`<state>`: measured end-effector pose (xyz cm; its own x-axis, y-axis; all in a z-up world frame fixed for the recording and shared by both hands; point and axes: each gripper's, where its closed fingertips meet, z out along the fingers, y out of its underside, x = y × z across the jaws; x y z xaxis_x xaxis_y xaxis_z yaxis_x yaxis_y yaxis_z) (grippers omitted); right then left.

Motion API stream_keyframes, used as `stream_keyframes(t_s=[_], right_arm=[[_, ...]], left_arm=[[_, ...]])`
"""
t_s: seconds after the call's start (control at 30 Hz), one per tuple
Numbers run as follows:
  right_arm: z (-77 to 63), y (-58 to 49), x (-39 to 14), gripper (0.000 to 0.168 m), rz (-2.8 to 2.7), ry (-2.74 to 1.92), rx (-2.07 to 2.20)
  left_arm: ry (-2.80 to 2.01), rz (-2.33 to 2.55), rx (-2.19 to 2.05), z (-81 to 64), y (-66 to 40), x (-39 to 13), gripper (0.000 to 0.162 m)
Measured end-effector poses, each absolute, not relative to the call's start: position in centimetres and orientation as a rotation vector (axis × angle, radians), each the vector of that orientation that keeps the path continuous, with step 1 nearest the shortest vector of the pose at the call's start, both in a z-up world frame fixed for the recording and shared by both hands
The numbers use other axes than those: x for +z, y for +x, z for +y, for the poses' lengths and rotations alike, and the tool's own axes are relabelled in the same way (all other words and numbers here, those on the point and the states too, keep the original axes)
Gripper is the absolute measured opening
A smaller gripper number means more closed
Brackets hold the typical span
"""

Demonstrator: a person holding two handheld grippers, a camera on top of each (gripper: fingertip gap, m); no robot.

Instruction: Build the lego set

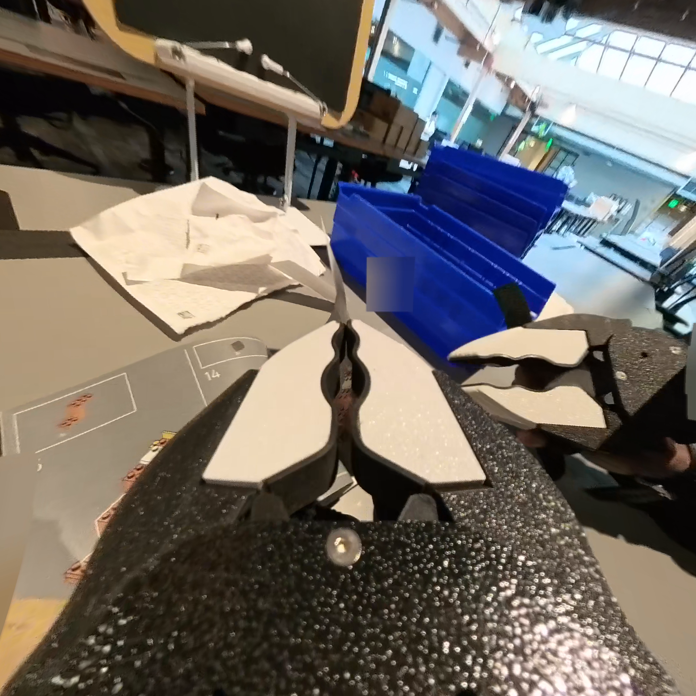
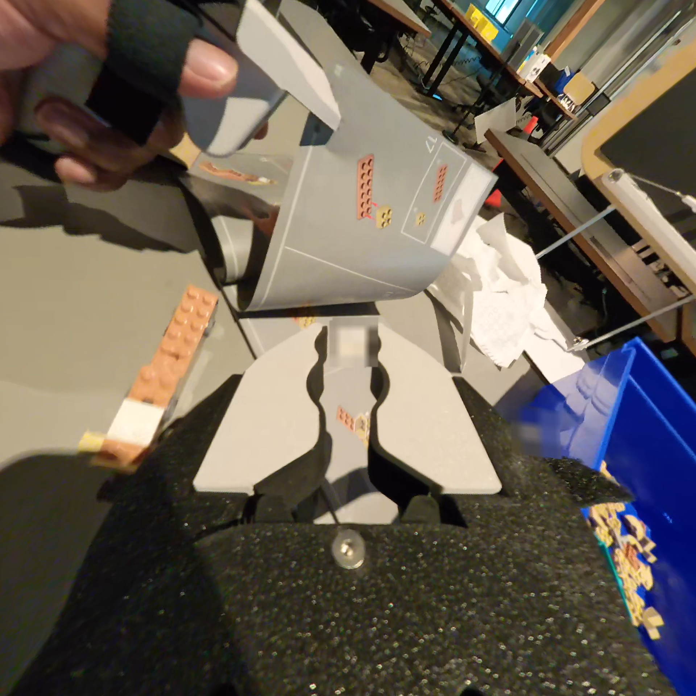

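Booklet (image 1: 113, 406) mostly hidden behind left hand-held gripper (image 1: 348, 339); blue bin (image 2: 640, 452) cut off at edge.

Both grippers have coarse, sparkly black bodies; the left gripper (image 1: 345, 331) and right gripper (image 2: 348, 339) carry smooth matt grey pads. The booklet (image 2: 339, 233) is glossy grey paper, curled. The bin (image 1: 433, 263) is shiny blue plastic. The wrapper (image 1: 211, 248) is crumpled white paper. The bricks (image 2: 177, 357) are smooth tan plastic. The table (image 1: 75, 320) is matt grey

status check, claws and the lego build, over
Left claw shut on manual page, lifting it. Right claw open, empty. Lego build sits untouched on table. Curled page blocks view ahead; blue bin at right.
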<state>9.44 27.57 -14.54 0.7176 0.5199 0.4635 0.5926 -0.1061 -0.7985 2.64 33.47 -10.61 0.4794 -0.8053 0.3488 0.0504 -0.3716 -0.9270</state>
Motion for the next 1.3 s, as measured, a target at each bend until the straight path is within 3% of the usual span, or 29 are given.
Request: stream_keyframes(t_s=[0.23,0.43,1.3], right_arm=[[30.6,8.6,-14.2,0.021,-0.792,-1.833,-0.056],[32.3,10.6,-17.0,0.023,-0.685,-1.981,-0.150],[32.1,9.8,-17.8,0.023,-0.648,-1.940,-0.003]], left_arm=[[-1.625,0.646,-1.074,32.7,3.0,-9.9,0.000],[-1.551,0.719,-1.026,31.1,4.0,-9.8,0.000],[-1.355,0.957,-0.598,28.2,6.6,-10.4,0.000]])
